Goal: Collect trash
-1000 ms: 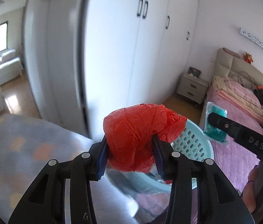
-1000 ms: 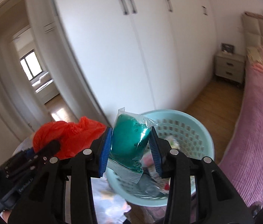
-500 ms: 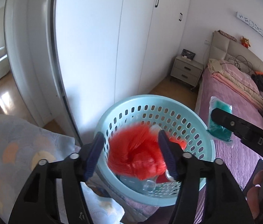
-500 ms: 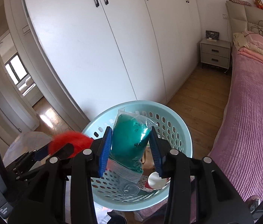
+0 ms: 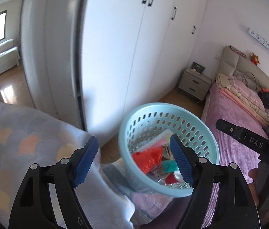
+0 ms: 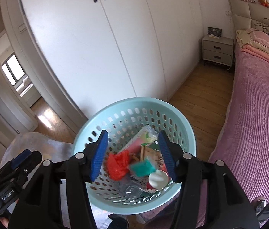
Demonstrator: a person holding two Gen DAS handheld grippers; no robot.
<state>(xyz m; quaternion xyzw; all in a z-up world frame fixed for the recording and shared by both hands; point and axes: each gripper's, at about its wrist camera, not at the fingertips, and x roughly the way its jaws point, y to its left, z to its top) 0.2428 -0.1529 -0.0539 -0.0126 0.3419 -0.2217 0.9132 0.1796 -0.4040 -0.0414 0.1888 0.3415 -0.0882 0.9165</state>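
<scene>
Two tools, both of mine, hang over the basket [image 6: 134, 106] with nothing in them. On the left tool [image 5: 134, 161] the blue pads stand wide apart with only air between; on the right tool [image 6: 132, 155] it's the same story, pads spread, nothing pinched.

Biggest things first: white wardrobe [image 6: 115, 38] doors fill the back of the room, the bed [image 6: 258, 114] under its pink quilt runs down the right side, and wooden floor [image 6: 197, 87] shows between them. A grey nightstand [image 6: 217, 50] sits by the headboard. At left, a pale patterned blanket [image 5: 19, 137] lies just beside the basket.

Now the basket itself, light blue and perforated, right below both tools. Inside I can see the red plastic bag [image 6: 118, 165], crumpled, and next to it the teal packet [image 6: 143, 168], a bit blurred, so it may not have settled. Around them sit a round-lidded can, a flat pink-and-white pack and some clear wrapping.

My read: this round of collecting is done, since both pieces are in the bin. What's left I can't tell from here; no loose trash shows on the bed or floor, though much of the room is out of view.
</scene>
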